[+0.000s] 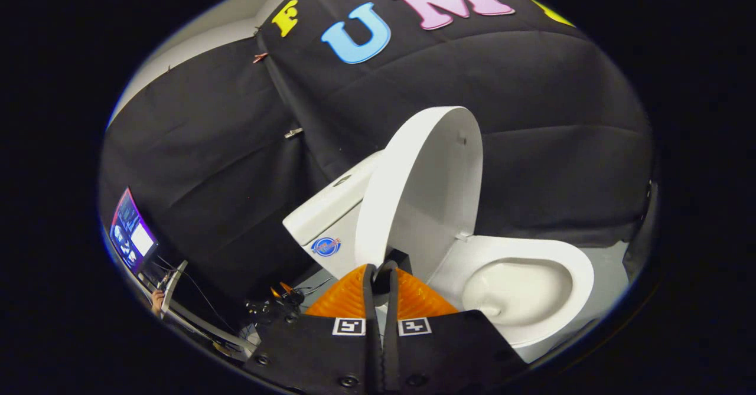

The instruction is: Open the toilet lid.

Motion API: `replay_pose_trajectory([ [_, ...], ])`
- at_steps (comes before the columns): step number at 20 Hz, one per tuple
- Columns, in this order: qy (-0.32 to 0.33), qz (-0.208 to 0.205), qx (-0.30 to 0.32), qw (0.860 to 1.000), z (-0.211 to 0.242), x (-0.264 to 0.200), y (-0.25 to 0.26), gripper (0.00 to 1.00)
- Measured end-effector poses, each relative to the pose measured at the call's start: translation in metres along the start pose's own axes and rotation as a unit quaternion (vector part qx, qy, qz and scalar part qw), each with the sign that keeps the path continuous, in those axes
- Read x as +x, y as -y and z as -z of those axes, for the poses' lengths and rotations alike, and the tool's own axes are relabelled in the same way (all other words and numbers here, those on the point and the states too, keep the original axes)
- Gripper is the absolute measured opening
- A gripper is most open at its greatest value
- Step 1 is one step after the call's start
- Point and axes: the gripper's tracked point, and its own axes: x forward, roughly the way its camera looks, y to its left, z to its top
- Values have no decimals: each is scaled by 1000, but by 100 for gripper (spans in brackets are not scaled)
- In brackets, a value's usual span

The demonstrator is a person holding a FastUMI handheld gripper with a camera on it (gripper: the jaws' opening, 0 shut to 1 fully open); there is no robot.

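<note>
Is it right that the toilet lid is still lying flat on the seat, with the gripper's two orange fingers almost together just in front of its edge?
Not quite. In the gripper view the toilet lid stands raised, nearly upright, with the bowl uncovered. The rest holds: the gripper has its orange fingers almost together, at the lid's lower edge.

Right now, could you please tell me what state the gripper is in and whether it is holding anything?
Gripper: closed, fingers nearly together at the edge of the raised toilet lid; whether both press on it cannot be told.
</note>
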Motion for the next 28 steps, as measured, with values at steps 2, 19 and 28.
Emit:
replay_pose_trajectory([
  [2,-5,-8,-25,1000,-3,18,-20,6],
  [19,-57,-56,-94,992,10,93,-98,17],
  [28,-93,-88,-82,988,28,89,-113,99],
])
